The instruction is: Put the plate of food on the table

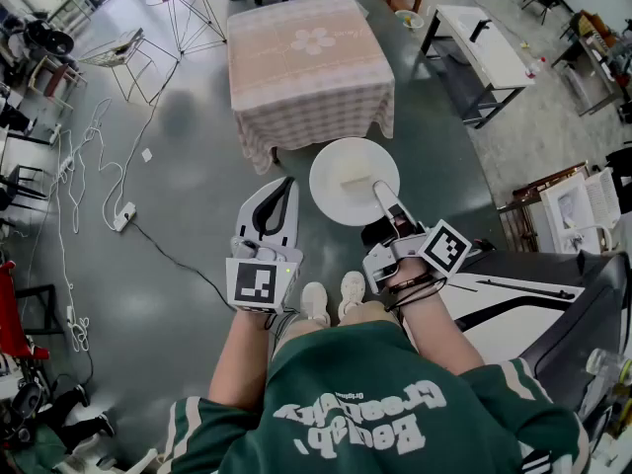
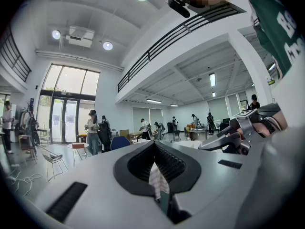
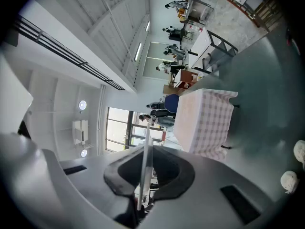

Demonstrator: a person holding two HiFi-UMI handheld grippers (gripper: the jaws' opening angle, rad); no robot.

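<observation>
One white plate [image 1: 331, 181], pinched by the right claw [image 1: 380, 192], carries pale food [image 1: 355, 180].

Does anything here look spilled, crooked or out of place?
Nothing is spilled. The plate sits level in the right gripper, held by its rim alone, with the food on it. The only untidy thing is a loose cable trailing over the floor at the left.
</observation>
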